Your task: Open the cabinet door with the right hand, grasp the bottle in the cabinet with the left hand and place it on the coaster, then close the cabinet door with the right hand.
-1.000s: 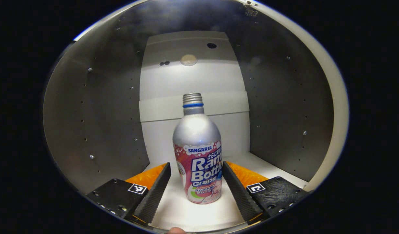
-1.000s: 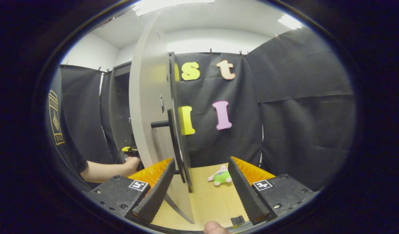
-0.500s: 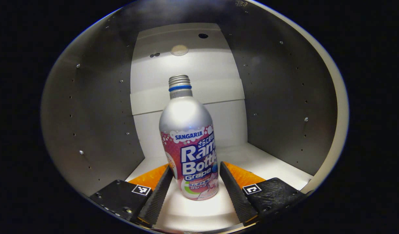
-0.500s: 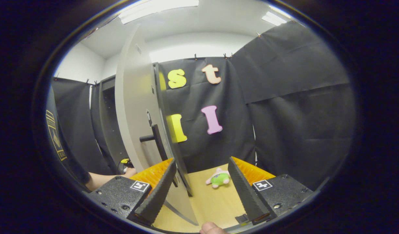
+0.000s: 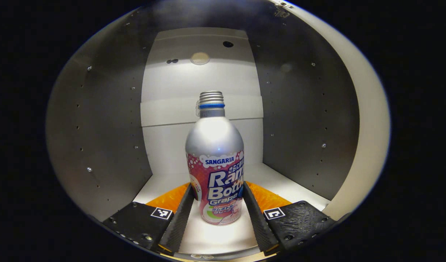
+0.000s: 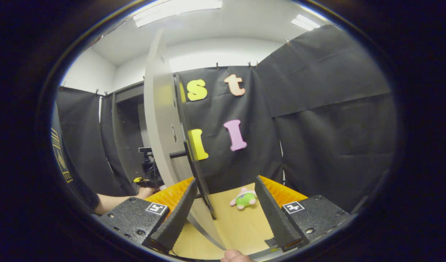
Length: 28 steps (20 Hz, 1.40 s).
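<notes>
Left gripper (image 5: 216, 214): we see its fingers apart, one on each side of the bottle; we cannot tell if they touch it.
Bottle (image 5: 215, 171): it stands upright between these fingers, on the white cabinet floor (image 5: 281, 185).
Cabinet back wall (image 5: 201, 94): far behind the bottle.
Right gripper (image 6: 226, 214): we see its fingers apart, gripping nothing.
Cabinet door (image 6: 161, 120): open, its edge is between the right fingers; black handle (image 6: 190, 160) just ahead.
Plush toy (image 6: 244, 198): farther, on the wooden table (image 6: 237, 225).
</notes>
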### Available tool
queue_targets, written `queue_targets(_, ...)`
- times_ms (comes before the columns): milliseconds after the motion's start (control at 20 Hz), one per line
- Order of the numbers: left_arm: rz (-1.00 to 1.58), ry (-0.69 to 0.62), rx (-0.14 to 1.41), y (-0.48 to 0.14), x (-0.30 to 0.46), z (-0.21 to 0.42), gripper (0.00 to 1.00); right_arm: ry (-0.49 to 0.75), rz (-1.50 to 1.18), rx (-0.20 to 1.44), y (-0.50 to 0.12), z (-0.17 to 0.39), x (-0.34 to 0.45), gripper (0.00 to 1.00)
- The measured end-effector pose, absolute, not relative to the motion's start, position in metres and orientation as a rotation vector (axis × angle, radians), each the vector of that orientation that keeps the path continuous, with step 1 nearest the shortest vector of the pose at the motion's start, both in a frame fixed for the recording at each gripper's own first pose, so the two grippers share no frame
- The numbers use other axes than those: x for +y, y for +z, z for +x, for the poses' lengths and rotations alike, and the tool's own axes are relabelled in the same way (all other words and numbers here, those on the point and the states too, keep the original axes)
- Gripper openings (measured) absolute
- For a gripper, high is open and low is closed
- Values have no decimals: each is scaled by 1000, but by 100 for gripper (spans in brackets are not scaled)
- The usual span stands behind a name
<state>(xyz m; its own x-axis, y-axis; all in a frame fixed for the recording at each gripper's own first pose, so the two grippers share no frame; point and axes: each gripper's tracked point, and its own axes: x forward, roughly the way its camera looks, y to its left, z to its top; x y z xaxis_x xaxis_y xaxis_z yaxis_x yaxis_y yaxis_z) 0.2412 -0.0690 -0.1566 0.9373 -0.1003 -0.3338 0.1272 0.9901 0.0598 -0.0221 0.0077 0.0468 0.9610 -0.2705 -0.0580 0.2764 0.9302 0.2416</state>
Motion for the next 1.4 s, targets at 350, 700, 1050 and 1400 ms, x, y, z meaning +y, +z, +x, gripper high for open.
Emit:
queue_targets(350,-20,-93,301,-125,-40,209,63,-222,204,68,48,-21,29,96)
queue_targets(700,27,-40,252,-94,-7,96,70,-59,188,79,42,-10,22,97)
queue_targets(1050,77,78,263,-100,43,11,80,37,225,146,-3,-7,13,100)
queue_targets(1400,122,222,291,-155,86,-56,70,21,154,174,-62,-17,7,100)
